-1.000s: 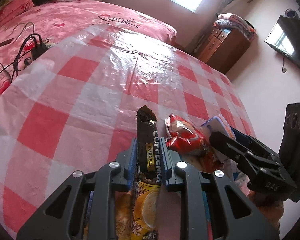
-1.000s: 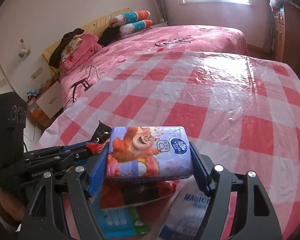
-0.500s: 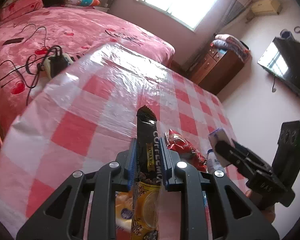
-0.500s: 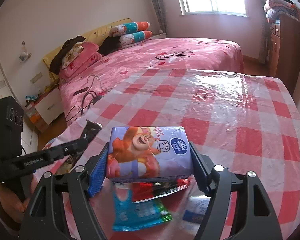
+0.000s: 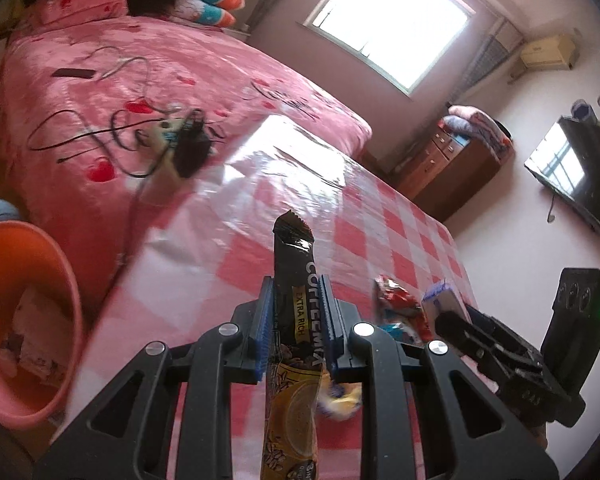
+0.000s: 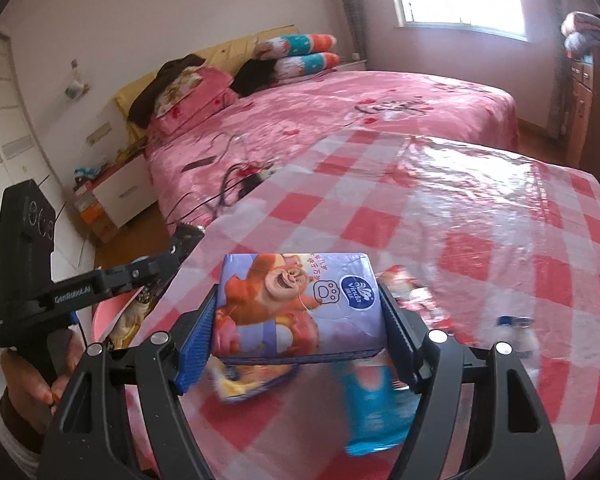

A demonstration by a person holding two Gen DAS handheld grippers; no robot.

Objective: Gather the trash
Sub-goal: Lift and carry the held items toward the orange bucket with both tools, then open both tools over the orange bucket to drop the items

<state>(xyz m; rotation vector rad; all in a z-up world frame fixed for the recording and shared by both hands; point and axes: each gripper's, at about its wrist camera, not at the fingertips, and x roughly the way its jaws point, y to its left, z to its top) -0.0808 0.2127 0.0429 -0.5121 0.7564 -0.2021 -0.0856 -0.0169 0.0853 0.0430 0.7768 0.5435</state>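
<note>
The left gripper [image 5: 296, 320] is clamped narrowly on an upright coffee-mix sachet [image 5: 298, 300] above the checked table [image 5: 240, 264], near the orange bin [image 5: 40, 280]. The right gripper [image 6: 298, 328] grips a tissue pack [image 6: 296, 304] between widely spaced fingers, over blurred wrappers [image 6: 374, 408].

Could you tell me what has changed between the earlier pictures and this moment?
Both views have swung left, off the checked table: an orange bin has come into the left wrist view and more floor shows beside the bed. The wrappers on the table have slid rightward in frame. Nothing was taken or released: the left hand-held gripper still clamps the coffee sachet, and the right hand-held gripper still holds the tissue pack.
</note>
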